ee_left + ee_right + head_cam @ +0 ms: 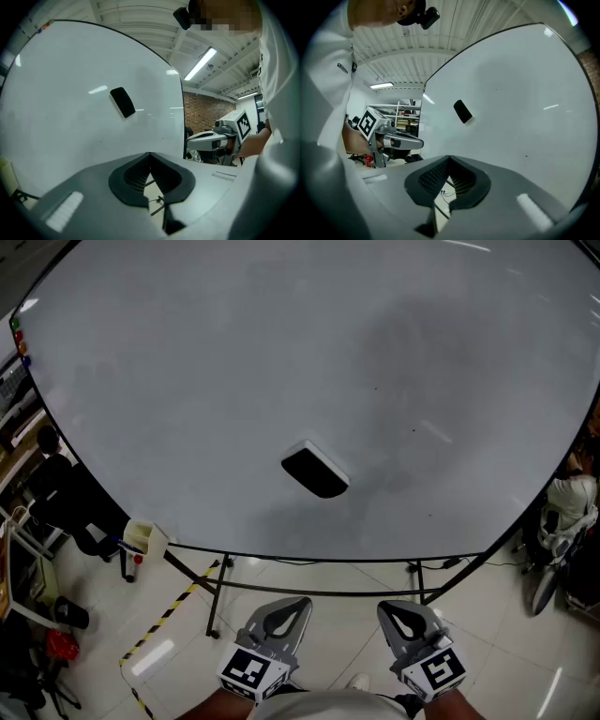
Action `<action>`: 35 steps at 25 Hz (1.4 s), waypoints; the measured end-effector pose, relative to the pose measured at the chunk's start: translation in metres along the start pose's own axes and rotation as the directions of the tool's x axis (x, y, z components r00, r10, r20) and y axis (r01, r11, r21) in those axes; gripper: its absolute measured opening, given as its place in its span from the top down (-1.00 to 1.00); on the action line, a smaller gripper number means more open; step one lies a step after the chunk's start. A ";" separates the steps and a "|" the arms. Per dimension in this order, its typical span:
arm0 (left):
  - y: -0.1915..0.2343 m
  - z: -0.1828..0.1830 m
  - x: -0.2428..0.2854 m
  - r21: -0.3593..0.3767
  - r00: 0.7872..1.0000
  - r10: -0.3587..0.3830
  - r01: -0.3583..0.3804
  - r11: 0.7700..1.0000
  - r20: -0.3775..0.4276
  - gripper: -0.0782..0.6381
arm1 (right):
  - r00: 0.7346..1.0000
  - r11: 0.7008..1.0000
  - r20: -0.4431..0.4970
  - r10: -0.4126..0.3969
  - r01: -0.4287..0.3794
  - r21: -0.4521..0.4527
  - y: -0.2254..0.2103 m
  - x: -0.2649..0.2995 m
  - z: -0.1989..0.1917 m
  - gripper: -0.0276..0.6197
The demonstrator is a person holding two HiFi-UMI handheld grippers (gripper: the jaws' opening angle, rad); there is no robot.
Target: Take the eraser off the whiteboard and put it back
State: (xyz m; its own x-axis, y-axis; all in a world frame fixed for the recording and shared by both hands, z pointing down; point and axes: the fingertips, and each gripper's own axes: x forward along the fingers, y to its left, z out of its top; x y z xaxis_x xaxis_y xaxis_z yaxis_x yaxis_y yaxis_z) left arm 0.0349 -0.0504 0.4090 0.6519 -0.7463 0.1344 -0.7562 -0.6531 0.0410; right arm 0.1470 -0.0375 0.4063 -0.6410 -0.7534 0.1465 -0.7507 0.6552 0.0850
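Black, rounded-rectangular eraser (315, 471) with a pale rim along one edge clings to the glossy white whiteboard (234, 362). It is ahead of and above both jaw pairs, well apart from them. The left gripper view has it up and left of the tips, the right gripper view up and slightly right.

Left gripper (296, 603): smooth grey moulded shell, ribbed dark pads, tips meeting, nothing between. Right gripper (384, 608): same build, jaws closed, empty.

Board's upper edge is cut off in the head view. Thin black stand (217, 604) only partly seen beneath. Tiny dark specks on the board, too small to identify.
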 end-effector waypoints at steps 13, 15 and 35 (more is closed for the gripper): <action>-0.008 0.001 0.018 0.022 0.999 -0.043 0.043 0.999 0.007 0.73 | 1.000 1.000 -0.004 -0.002 0.002 0.000 -0.012 0.000 -0.015 0.91; 0.009 0.010 0.016 0.032 0.998 -0.062 0.061 0.998 0.021 0.73 | 1.000 1.000 -0.003 -0.023 0.023 0.000 -0.006 0.014 -0.012 0.91; 0.111 0.016 -0.002 0.018 0.981 -0.187 0.186 0.982 0.060 0.73 | 0.990 0.990 -0.017 -0.137 0.137 -0.015 0.036 0.111 0.019 0.91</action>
State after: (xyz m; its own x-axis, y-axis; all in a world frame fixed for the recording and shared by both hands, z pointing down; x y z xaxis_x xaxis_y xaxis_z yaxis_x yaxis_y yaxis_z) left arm -0.0495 -0.1230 0.3978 0.7839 -0.6175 0.0643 -0.6205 -0.7827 0.0479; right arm 0.0458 -0.0980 0.4073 -0.5291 -0.8352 0.1502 -0.8290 0.5465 0.1187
